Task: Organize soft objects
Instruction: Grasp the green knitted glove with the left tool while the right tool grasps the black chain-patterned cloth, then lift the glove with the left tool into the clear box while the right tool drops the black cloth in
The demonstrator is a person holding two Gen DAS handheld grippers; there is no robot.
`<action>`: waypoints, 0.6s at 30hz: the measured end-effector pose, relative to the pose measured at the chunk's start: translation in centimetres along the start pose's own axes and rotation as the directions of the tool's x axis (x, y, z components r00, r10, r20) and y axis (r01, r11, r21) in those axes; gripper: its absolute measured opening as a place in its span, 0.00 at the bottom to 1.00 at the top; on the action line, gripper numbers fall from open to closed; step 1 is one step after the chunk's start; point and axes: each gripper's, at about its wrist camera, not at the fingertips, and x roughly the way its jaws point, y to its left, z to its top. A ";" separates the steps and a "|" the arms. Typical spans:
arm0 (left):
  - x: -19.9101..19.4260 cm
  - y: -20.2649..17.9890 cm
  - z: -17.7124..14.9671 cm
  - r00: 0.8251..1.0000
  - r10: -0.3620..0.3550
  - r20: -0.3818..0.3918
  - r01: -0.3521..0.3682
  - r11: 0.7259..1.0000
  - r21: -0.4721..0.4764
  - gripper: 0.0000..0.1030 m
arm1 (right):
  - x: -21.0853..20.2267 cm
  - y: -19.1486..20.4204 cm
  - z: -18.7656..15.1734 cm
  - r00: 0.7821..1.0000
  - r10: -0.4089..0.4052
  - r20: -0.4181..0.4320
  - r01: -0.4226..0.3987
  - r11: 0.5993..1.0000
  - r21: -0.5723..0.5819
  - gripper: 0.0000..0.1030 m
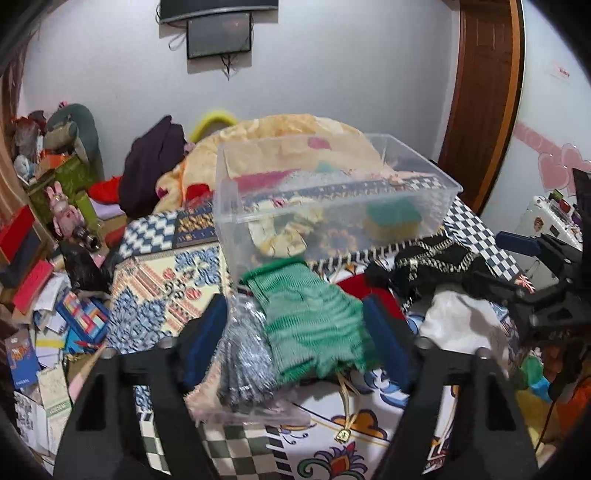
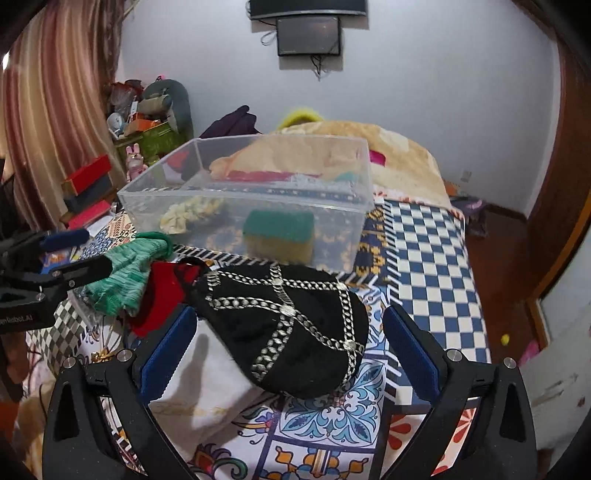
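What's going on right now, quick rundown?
Left gripper closed around green knit cloth. Right gripper open, straddling black chain-trimmed cap. Clear bin ahead holds sponge; nothing blocking.

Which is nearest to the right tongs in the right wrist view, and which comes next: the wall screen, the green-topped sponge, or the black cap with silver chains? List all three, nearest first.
1. Black cap with silver chains: lies between the fingers of the right tongs, on the patterned cloth.
2. Green-topped sponge: farther ahead, inside the clear plastic box.
3. Wall screen: farthest, high on the back wall.
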 end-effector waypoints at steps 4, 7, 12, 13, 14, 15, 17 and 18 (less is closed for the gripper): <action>0.7 0.1 -0.6 1.000 -0.014 -0.021 0.013 1.000 -0.010 0.55 | 0.1 -0.4 -0.4 0.999 0.044 -0.016 -0.044 0.999 0.026 0.83; 1.4 0.4 -0.9 0.998 -0.040 -0.045 0.038 0.999 -0.030 0.41 | -0.1 -0.2 -0.8 0.996 0.083 -0.021 -0.082 0.996 0.043 0.74; 1.1 0.3 -1.2 0.999 -0.042 -0.020 0.041 0.999 -0.025 0.26 | 0.2 0.1 -1.0 0.994 0.104 -0.040 -0.102 0.994 0.040 0.43; 1.1 0.3 -1.2 0.999 -0.043 -0.019 0.042 0.999 -0.025 0.25 | 0.1 0.1 -1.1 0.994 0.105 -0.038 -0.103 0.994 0.039 0.41; 1.0 0.3 -1.3 0.999 -0.041 -0.016 0.040 0.999 -0.029 0.23 | 0.1 0.2 -1.0 0.994 0.103 -0.035 -0.101 0.994 0.037 0.37; 0.8 0.4 -1.3 0.999 -0.039 -0.013 0.038 0.999 -0.031 0.19 | -0.1 0.2 -1.0 0.995 0.100 -0.030 -0.099 0.995 0.034 0.32; 0.4 0.5 -1.3 0.999 -0.043 0.001 0.043 0.998 -0.037 0.18 | -0.5 0.2 -0.9 0.996 0.088 -0.014 -0.088 0.996 0.025 0.29; 0.1 0.5 -1.2 0.999 -0.041 0.009 0.042 0.998 -0.036 0.17 | -0.7 0.2 -0.7 0.997 0.082 -0.006 -0.082 0.996 0.021 0.27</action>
